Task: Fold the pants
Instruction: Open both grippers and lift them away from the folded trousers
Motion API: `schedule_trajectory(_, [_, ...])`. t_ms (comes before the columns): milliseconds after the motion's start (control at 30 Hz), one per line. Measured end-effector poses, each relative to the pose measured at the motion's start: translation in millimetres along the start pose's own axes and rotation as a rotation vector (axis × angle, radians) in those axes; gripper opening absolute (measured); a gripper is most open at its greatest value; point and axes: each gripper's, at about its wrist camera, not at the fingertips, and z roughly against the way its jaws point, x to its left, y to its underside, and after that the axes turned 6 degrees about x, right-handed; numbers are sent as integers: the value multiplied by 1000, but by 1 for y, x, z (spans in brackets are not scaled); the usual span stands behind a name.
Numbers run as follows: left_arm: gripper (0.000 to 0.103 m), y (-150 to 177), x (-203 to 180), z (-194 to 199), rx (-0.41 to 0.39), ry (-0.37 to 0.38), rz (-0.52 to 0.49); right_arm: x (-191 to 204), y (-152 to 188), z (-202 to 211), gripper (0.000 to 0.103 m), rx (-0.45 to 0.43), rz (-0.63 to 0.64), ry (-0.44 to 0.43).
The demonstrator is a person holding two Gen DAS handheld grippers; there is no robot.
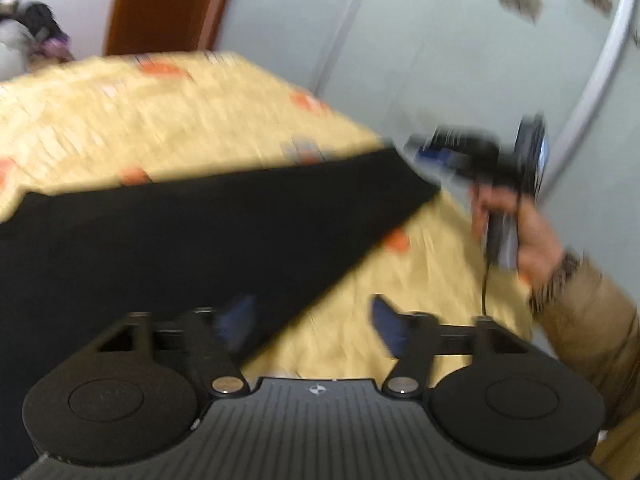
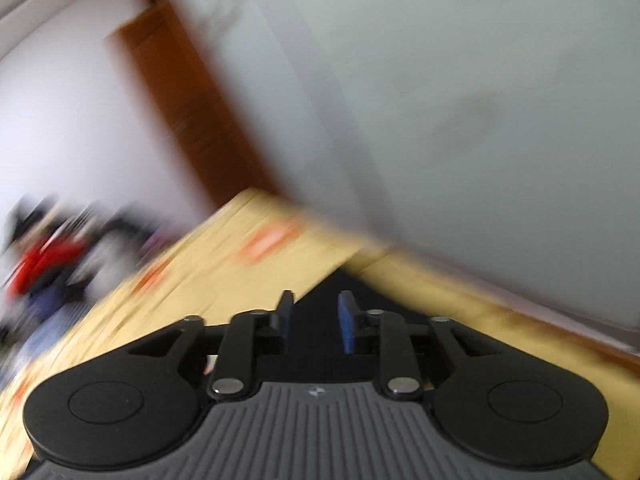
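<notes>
Both views: soft, even daylight-like light, fairly bright, source not visible, no hard shadows or glare. Heavy motion blur in both. Left wrist view: yellow patterned bedspread with orange patches (image 1: 168, 120) is streaked, black fabric pants (image 1: 168, 232) read as a flat dark mass with no detail, hand on the other black gripper (image 1: 516, 232) is smeared. Right wrist view: brown wooden door frame (image 2: 192, 120) and pale grey wall (image 2: 460, 100) are streaked diagonally, clutter at left unreadable. Fisheye bending and dark vignette at corners; near gripper bodies stay sharp

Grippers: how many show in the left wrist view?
2: the left gripper at the bottom, jaws wide apart, and the right gripper at the right, held in a hand.
</notes>
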Motion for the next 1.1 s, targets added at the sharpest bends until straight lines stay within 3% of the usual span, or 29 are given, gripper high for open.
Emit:
schedule_trajectory(33, [83,-4,5,6,-44,-42,22,11,4,-10,34,64,24,-58])
schedule_trajectory(100, [85,-9,18,9,-86,-144,67,32,14,-29,51,188,111,-128])
schedule_trajectory(133, [85,-11,27,7,-79,-200,97,40,19,-36,63,232,169,-123])
schedule_trajectory(167, [85,-12,36,2,-56,-239,126,48,26,-42,67,255,229,-88])
schedule_trajectory(300, [82,-5,63,-20,61,-335,251,50,39,-44,67,251,354,2])
schedule_trajectory(400, [84,-11,71,-18,-14,-320,321,45,33,-37,73,201,359,81])
schedule_trajectory(467, [87,-18,75,-21,-52,-321,346,43,31,-33,80,182,366,75])
schedule_trajectory(600, [85,-28,66,-42,15,-389,287,32,25,-47,81,222,396,139])
schedule_trajectory(700, [87,-28,47,-44,-25,-332,244,15,18,-20,82,73,291,185])
schedule_trajectory(800, [88,-28,32,-59,-24,-319,215,-12,15,1,91,-7,135,140])
schedule_trajectory(867, [88,-25,23,-74,10,-357,171,-16,17,5,91,36,140,44])
schedule_trajectory(967, [88,-18,8,-89,28,-396,82,-3,26,1,94,143,262,-103])
schedule_trajectory(1000, [88,-15,5,-92,35,-409,62,0,29,-4,94,168,294,-98])
schedule_trajectory(1100, [88,-12,-3,-91,28,-439,25,-11,26,-23,94,188,281,35])
